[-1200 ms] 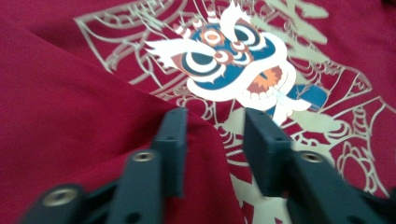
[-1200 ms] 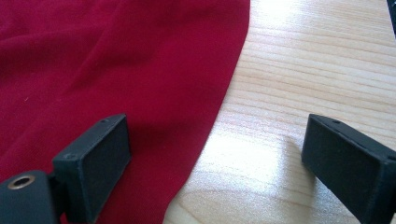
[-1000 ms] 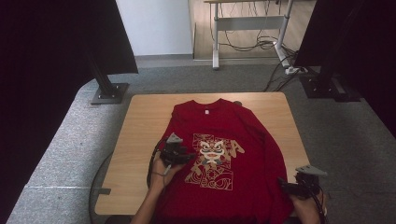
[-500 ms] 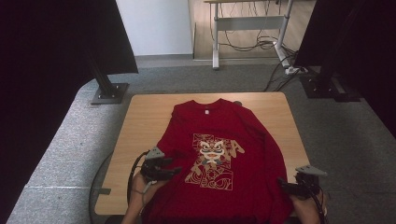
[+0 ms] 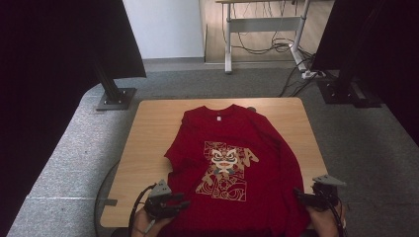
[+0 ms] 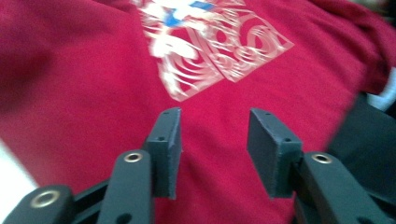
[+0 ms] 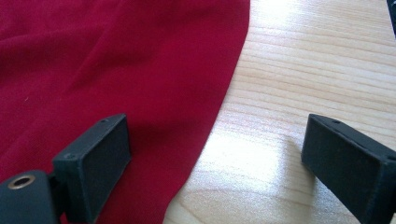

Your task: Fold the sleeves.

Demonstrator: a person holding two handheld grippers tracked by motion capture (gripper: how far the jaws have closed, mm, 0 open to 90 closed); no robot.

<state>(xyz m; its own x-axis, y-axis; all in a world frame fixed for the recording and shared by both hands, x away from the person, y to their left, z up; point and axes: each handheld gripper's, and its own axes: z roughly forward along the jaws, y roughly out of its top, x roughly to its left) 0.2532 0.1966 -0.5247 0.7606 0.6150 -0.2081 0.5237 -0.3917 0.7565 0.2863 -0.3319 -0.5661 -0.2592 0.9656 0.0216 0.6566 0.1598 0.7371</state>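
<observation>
Shirt hem cut off below

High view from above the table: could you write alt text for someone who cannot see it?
A red T-shirt with a pale lion-mask print lies flat on a wooden table, collar at the far end. At the near edge a person holds a black two-jaw tool in each hand: the left gripper over the shirt's lower left corner, the right gripper at its lower right edge.
</observation>
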